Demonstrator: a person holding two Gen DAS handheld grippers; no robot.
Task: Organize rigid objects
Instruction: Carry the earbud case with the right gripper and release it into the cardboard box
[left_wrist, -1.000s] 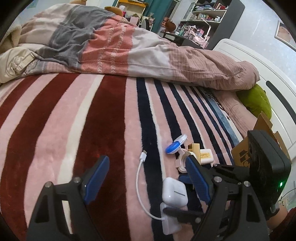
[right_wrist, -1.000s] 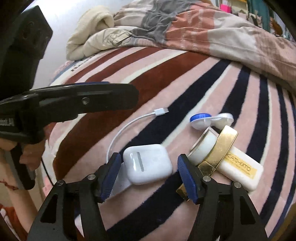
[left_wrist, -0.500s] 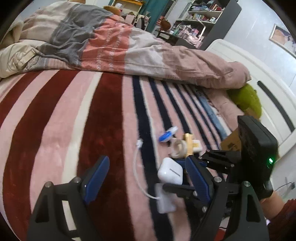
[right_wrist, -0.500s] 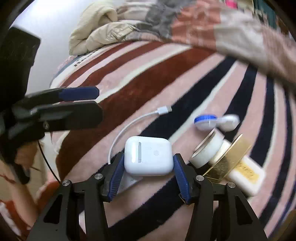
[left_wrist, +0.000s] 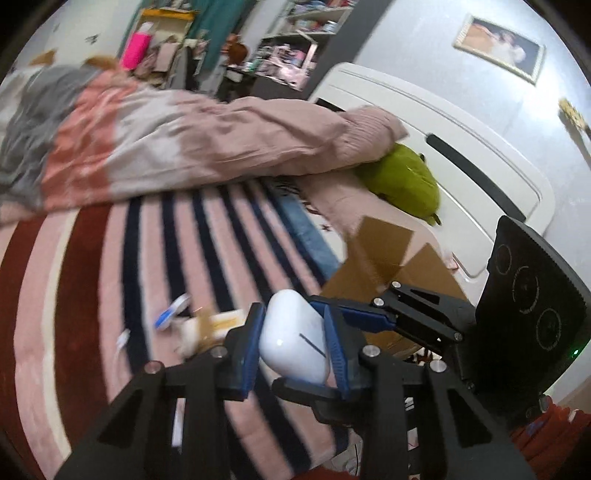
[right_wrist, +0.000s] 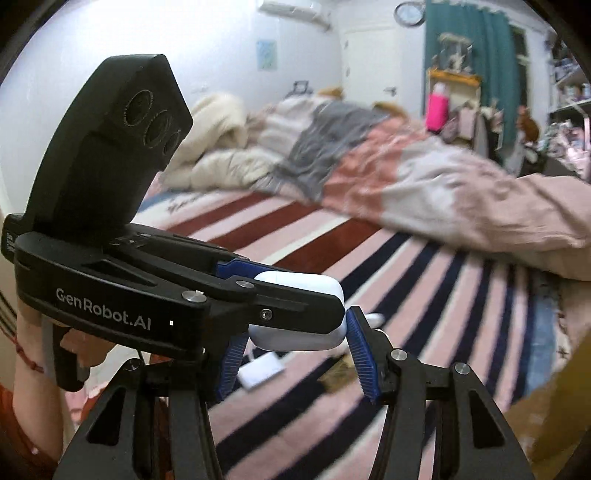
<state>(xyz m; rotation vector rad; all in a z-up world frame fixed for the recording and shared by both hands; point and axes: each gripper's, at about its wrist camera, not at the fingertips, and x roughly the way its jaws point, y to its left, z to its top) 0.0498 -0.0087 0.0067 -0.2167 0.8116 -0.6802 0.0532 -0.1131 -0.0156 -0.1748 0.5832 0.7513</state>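
A white earbuds case (left_wrist: 295, 338) is held in the air above the striped blanket, and both grippers close around it. My left gripper (left_wrist: 293, 349) is shut on the case with its blue pads on both sides. My right gripper (right_wrist: 295, 350) reaches in across it; the case (right_wrist: 299, 334) sits between its blue pads, touching them. On the blanket lie a blue-and-white contact lens case (left_wrist: 173, 310), a gold-and-white box (left_wrist: 218, 323) and a white charger with cable (right_wrist: 262, 371).
An open cardboard box (left_wrist: 391, 269) stands at the bed's right edge by the white headboard (left_wrist: 443, 147). A green pillow (left_wrist: 402, 184) and a rumpled pink and grey duvet (left_wrist: 166, 147) lie at the far end.
The right gripper lifted the earbuds case off the blanket. The left gripper, open before, has closed on it in mid-air. Both views have swung upward and to the right.
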